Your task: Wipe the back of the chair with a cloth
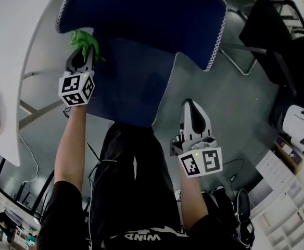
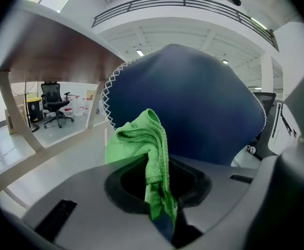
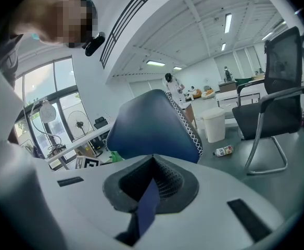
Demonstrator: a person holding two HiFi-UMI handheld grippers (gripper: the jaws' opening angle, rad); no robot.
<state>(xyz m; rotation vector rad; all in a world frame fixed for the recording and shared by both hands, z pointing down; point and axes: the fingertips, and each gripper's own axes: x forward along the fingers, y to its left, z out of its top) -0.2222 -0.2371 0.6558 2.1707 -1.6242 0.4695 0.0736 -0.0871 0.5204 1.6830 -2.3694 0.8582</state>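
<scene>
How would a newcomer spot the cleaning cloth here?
Find the big dark blue chair with white zigzag stitching along its edge. At its left side, the left gripper has its jaws shut on the cloth. It is small, crumpled, and the only bright green thing there.

Chair back (image 1: 141, 12) located at 12 o'clock; desk (image 1: 16, 35) at 10 o'clock; cloth (image 1: 84, 40) positioned against the chair back's 8 o'clock edge.

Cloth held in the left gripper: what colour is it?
Bright green. The cloth shows best in the left gripper view.
</scene>
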